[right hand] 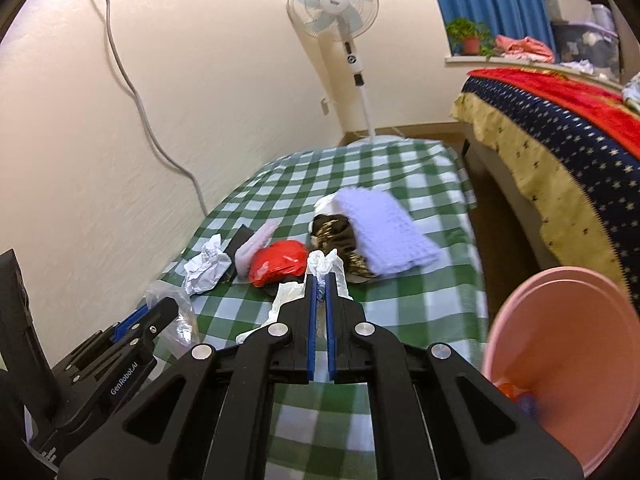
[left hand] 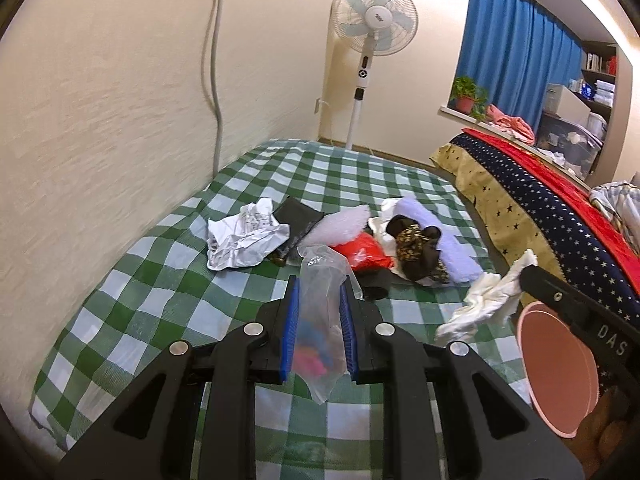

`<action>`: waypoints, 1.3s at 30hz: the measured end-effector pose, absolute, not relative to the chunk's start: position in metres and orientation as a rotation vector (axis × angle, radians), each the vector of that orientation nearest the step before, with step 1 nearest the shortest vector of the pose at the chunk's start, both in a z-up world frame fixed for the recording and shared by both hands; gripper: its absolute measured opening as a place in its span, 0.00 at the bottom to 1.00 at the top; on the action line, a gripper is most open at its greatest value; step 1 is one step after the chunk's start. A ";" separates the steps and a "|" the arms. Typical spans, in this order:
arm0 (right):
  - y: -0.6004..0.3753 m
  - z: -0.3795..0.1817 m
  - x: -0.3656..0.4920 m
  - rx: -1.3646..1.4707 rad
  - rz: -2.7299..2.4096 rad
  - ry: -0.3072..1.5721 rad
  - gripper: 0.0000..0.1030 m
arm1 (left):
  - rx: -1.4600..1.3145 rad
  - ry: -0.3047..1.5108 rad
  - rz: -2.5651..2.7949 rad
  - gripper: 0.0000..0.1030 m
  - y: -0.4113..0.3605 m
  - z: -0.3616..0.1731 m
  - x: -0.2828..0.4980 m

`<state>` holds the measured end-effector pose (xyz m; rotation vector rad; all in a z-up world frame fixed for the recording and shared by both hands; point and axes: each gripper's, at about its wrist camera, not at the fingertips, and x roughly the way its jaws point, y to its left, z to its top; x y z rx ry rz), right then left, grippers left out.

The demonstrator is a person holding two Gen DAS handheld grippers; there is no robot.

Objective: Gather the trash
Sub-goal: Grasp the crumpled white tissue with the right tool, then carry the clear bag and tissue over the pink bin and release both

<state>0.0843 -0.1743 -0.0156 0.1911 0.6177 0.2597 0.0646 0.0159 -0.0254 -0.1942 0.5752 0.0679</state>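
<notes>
My left gripper [left hand: 319, 286] is shut on a clear plastic bag [left hand: 320, 320] with pink and blue bits inside, held above the green checked bed [left hand: 160, 300]. It also shows in the right wrist view [right hand: 160, 312] at the lower left. My right gripper [right hand: 320, 276] is shut on a crumpled white tissue [right hand: 324, 266], which also shows in the left wrist view [left hand: 488, 300]. A pink bin [right hand: 568, 360] stands at the lower right, with some trash inside. On the bed lie a crumpled paper [left hand: 244, 236], a red bag [left hand: 364, 254] and a whitish plastic bag [left hand: 340, 226].
A dark patterned cloth [left hand: 416, 252] and a lilac towel [right hand: 384, 232] lie on the bed. A second bed with a starred cover [right hand: 560, 140] stands at the right, across a narrow floor gap. A standing fan [left hand: 374, 20] and a wall cable [left hand: 216, 80] are behind.
</notes>
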 end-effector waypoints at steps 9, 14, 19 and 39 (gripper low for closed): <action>-0.202 0.008 0.051 0.162 0.193 0.562 0.04 | -0.176 0.565 -0.007 0.19 -0.005 -0.015 0.052; -0.223 0.016 0.035 0.154 0.136 0.540 0.04 | -0.168 0.561 -0.049 0.19 -0.019 -0.011 0.048; -0.240 0.022 0.025 0.147 0.082 0.529 0.04 | -0.151 0.548 -0.098 0.19 -0.039 -0.005 0.047; -0.310 0.021 0.007 0.144 -0.237 0.470 0.04 | -0.076 0.547 -0.286 0.19 -0.121 -0.010 0.063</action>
